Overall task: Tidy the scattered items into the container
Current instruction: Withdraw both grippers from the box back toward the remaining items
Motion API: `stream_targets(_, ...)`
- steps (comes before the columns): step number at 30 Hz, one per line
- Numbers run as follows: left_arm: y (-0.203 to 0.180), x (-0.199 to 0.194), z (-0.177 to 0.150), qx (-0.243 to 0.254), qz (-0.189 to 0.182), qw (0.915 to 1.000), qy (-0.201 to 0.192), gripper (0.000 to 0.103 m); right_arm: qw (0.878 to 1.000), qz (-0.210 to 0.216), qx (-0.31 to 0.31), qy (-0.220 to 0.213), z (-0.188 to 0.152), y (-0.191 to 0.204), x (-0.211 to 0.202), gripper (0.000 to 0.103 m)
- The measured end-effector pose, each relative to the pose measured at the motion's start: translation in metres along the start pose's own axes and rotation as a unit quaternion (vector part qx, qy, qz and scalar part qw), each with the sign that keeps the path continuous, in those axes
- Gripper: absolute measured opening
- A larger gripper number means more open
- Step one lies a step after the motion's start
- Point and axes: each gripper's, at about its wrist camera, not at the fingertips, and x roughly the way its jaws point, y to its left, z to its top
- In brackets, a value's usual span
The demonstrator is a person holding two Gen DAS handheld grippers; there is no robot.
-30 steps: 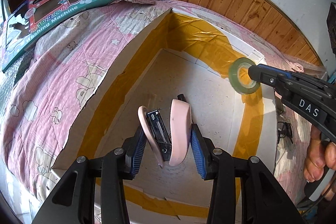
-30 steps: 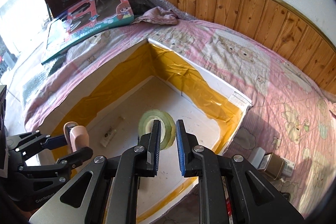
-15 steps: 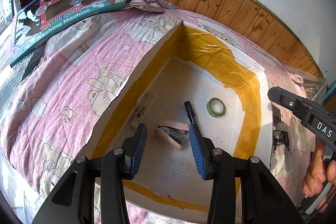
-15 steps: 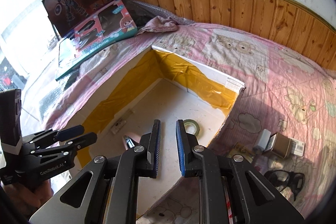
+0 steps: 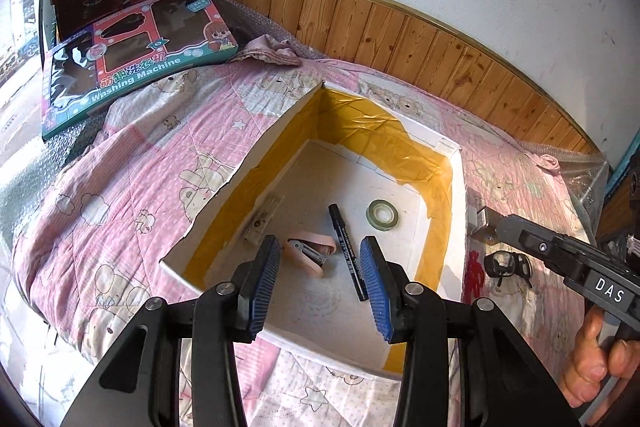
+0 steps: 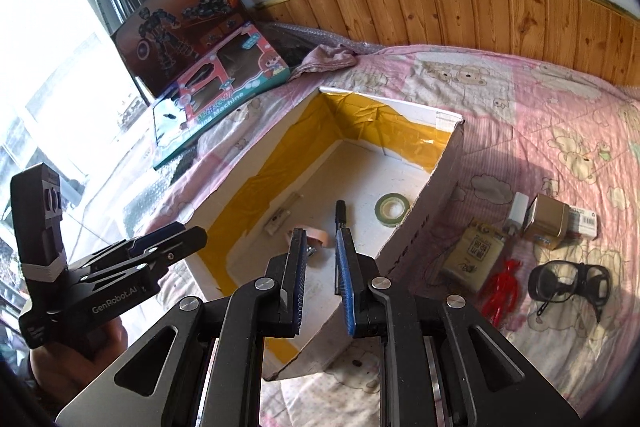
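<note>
Both tongs empty above the box; more clutter waits on the bed at lower right.

Left tongs are spread wide with nothing between them, hovering over the near edge of the cardboard box, likely because the drop is done. Right tongs hold nothing either, pads a narrow gap apart, over the box's near right wall. Inside the box, frame centre: pink stapler, black marker, green tape roll, and a small pale item against the left wall. Still out on the pink bedspread, right of the box: goggles, red figure, yellow packet, gold tin. They lie on the right tongs' side, so that hand probably fetches next.
</note>
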Motion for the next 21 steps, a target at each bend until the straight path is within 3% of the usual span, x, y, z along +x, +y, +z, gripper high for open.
stream_targets(21,-0.053,-0.047,-0.050,0.035,-0.019,0.9992,-0.003,0.043,0.997,0.039,0.046,-0.041,-0.063,-0.014,-0.068,0.018)
